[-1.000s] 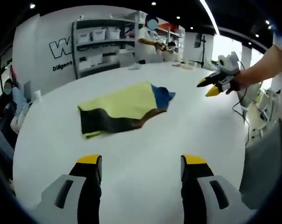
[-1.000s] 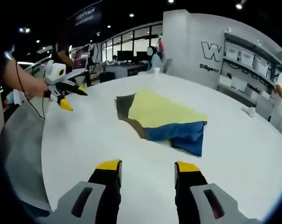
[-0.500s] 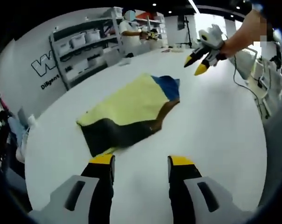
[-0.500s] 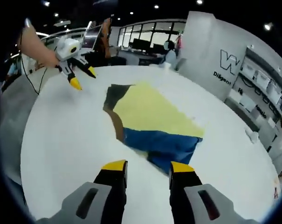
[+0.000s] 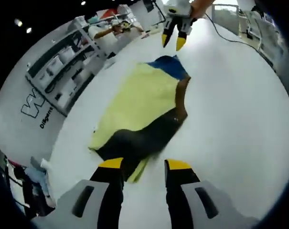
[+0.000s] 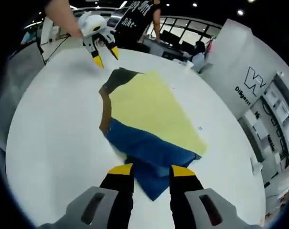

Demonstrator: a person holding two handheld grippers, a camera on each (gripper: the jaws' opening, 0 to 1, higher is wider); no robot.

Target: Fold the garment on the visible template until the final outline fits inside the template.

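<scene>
A folded garment (image 5: pixel 144 95) lies flat on the white table (image 5: pixel 230 124): yellow in the middle, black at one end, blue at the other, with a brown strip along one side. My left gripper (image 5: pixel 144 166) is open, its jaws either side of the black end, where a pale yellow-green edge (image 5: pixel 140 172) peeks out. The right gripper (image 5: pixel 174 40) hangs over the far blue end (image 5: pixel 170 66). In the right gripper view the garment (image 6: pixel 149 112) runs away from me; my right gripper (image 6: pixel 152 171) is open around the blue corner (image 6: pixel 151 181). The left gripper (image 6: pixel 103 53) hovers by the black end (image 6: pixel 118 78).
The round white table (image 6: pixel 48 129) has bare room all around the garment. A cable (image 5: pixel 230 38) trails across it at the far side. Shelves with bins (image 5: pixel 63 62) and a lettered wall (image 6: pixel 251 83) stand behind. A person in black (image 6: pixel 139 19) stands beyond the table.
Both grippers have come down and in toward the garment's two ends, which now lie between their jaws. Each pair of jaws has narrowed. The garment itself has not moved.
</scene>
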